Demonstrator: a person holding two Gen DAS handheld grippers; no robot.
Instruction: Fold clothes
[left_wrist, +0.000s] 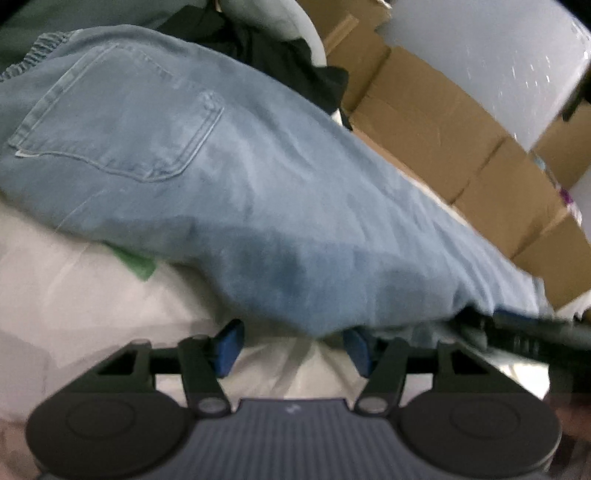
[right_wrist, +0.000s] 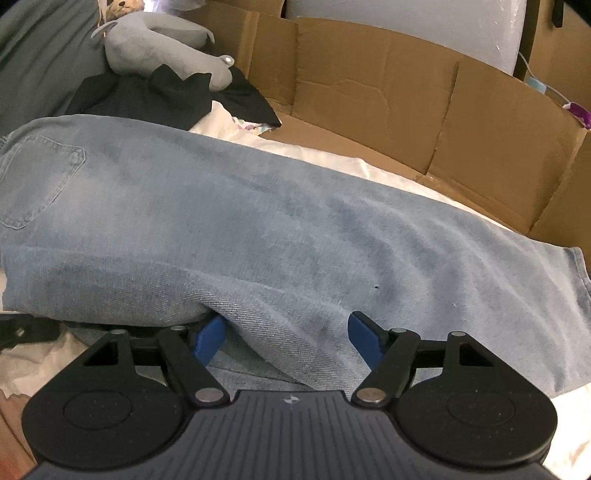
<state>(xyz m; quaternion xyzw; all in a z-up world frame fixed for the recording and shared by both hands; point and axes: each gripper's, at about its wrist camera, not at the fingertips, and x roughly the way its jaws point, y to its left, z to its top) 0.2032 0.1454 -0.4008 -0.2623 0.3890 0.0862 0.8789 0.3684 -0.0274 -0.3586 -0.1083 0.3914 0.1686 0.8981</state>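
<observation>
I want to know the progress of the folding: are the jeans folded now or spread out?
Folded lengthwise. In the right wrist view the jeans form one narrow band, with a second denim layer under the near edge. No crosswise fold yet.

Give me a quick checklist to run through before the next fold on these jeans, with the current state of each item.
1. Jeans folded lengthwise, legs stacked: ok, one leg lies on the other, back pocket up.
2. Left gripper free of cloth: ok, jaws apart, the denim edge just beyond them, nothing pinched.
3. Right gripper free of cloth: ok, jaws wide with a denim fold between them, pads not pressing.
4. Hem lined up: cannot tell, only the top layer shows.
5. Room to fold: not ok, black garment and grey plush toy sit close behind the waistband.
6. Denim smooth: not ok, ridges run along the near edge.
</observation>
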